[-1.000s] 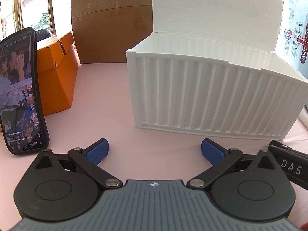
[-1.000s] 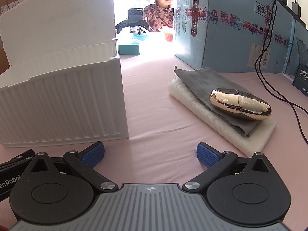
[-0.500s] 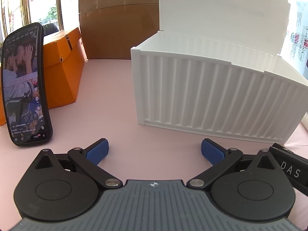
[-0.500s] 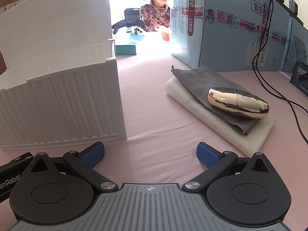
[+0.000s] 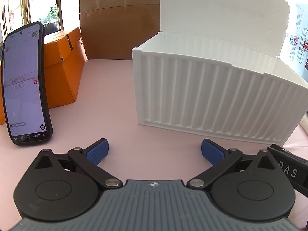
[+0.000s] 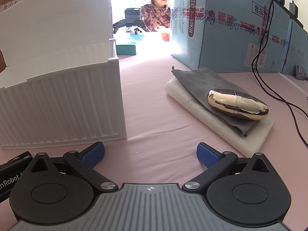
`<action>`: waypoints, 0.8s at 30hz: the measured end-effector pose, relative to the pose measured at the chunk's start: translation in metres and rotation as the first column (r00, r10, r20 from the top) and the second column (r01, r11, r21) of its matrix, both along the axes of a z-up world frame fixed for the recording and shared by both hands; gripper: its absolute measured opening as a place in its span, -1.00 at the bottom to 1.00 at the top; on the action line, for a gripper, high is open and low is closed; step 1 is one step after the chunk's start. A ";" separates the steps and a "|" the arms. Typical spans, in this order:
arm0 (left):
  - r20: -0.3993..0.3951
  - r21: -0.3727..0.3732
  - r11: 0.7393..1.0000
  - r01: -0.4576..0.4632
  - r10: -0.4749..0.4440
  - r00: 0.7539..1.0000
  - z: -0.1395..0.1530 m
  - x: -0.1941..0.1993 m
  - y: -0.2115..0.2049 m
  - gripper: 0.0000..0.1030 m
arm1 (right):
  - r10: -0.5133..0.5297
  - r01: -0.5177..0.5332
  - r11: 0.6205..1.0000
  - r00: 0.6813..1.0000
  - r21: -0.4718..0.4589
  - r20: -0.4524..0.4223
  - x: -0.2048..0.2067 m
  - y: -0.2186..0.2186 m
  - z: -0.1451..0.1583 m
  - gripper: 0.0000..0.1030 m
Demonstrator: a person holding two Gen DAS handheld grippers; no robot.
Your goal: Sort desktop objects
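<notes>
The white ribbed storage box (image 5: 221, 96), lid raised, fills the centre and right of the left wrist view and the left half of the right wrist view (image 6: 61, 104); it stands on the pink tabletop (image 5: 115, 100) and is judged to be the destination for the loose desk items. The left gripper (image 5: 155, 153) is released, its blue pads spread wide at the lower centre of its frame with nothing between them; the right gripper (image 6: 150, 153) is likewise spread and empty. No item has yet been taken, so the step in hand appears to be the choice and approach of a first object. To do it well, the right gripper should be squared to the long axis of the gold oval case (image 6: 237, 104) and closed across its narrow width, since the polished, rounded shell is likely to slip; the case should be lifted clear of the cloths so they are not dragged. Only the left wrist view shows the smartphone (image 5: 26, 84), screen lit, propped upright at the left edge near the orange box (image 5: 63, 73), with a brown carton (image 5: 119, 25) behind. Only the right wrist view shows the folded white cloth (image 6: 221, 123) at centre right, the grey cloth (image 6: 204, 84) laid on it, the gold case resting on the grey cloth, the blue carton (image 6: 231, 28) behind, a black cable (image 6: 269, 88) at the right edge and a seated person (image 6: 156, 17) at upper centre
</notes>
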State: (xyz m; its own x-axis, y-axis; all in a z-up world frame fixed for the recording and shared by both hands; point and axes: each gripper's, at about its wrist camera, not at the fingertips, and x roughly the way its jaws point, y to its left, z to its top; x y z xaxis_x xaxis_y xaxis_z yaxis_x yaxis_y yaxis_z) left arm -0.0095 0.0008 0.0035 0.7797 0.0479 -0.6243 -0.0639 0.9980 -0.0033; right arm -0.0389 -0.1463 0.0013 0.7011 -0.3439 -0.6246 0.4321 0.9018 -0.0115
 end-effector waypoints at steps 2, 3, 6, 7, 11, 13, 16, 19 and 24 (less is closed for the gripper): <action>0.000 0.000 1.000 0.000 0.000 1.000 0.000 0.001 0.001 1.00 | 0.000 0.000 1.000 1.000 -0.005 -0.004 0.001 0.006 0.000 1.00; 0.001 0.000 1.000 0.000 0.000 1.000 0.000 0.002 0.001 1.00 | -0.001 0.001 1.000 1.000 -0.007 -0.004 0.001 0.007 0.000 1.00; 0.001 -0.001 1.000 0.000 0.000 1.000 0.001 0.003 0.004 1.00 | 0.000 0.000 1.000 1.000 -0.008 -0.003 0.001 0.003 0.000 1.00; 0.001 -0.001 1.000 0.000 0.000 1.000 0.001 0.004 0.005 1.00 | 0.000 0.000 1.000 1.000 -0.007 -0.003 0.001 0.002 0.000 1.00; 0.007 -0.004 1.000 0.005 -0.005 1.000 -0.001 0.003 0.004 1.00 | 0.003 -0.003 1.000 1.000 0.008 0.003 0.003 0.000 0.001 1.00; 0.013 -0.015 1.000 0.012 -0.012 1.000 -0.001 0.003 0.006 1.00 | 0.004 -0.004 1.000 1.000 0.016 0.006 0.003 -0.001 0.002 1.00; 0.021 -0.028 0.999 0.025 -0.024 0.999 -0.001 0.004 0.007 1.00 | 0.022 -0.022 1.000 1.000 0.016 0.003 0.002 -0.002 0.004 1.00; 0.051 -0.044 0.996 0.084 -0.082 0.995 0.006 -0.002 0.007 1.00 | 0.076 -0.068 0.995 0.992 -0.079 0.096 -0.015 -0.007 0.023 1.00; 0.233 0.029 0.990 0.135 -0.138 0.962 0.038 -0.031 -0.012 1.00 | 0.193 -0.034 0.937 0.880 -0.348 0.433 -0.056 -0.013 0.058 1.00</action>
State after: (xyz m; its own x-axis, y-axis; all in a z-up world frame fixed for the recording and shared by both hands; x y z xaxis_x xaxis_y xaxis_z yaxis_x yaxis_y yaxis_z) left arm -0.0403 -0.0110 0.0413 0.9037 -0.0630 -0.4235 0.0745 0.9972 0.0108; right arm -0.0946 -0.1596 0.0598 0.9246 -0.3687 -0.0960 0.3548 0.9250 -0.1360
